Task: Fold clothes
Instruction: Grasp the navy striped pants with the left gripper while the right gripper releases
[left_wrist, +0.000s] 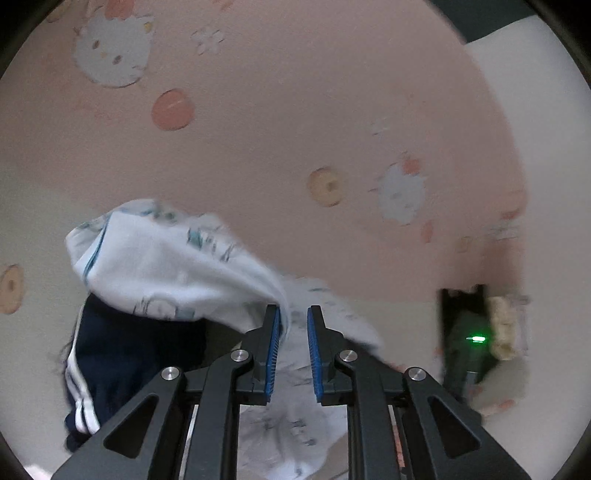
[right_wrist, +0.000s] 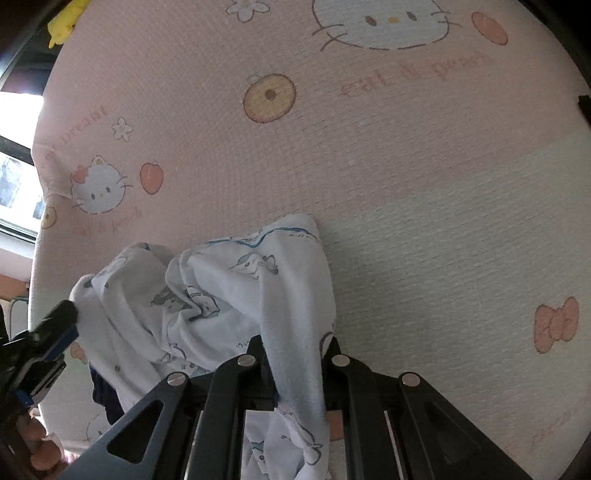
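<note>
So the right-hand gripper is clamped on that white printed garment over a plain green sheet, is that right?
Not quite: the sheet is not plain green. It is pink, fading to a pale band, printed with cartoon cats, bows and fruit, as the right wrist view shows. The rest holds: the right gripper is shut on the white printed garment.

Open pink bedsheet (right_wrist: 369, 155) stretched clear ahead and to the right; a bunched white garment (right_wrist: 229, 295) and dark blue clothing (left_wrist: 122, 365) blocked the near left side.
</note>
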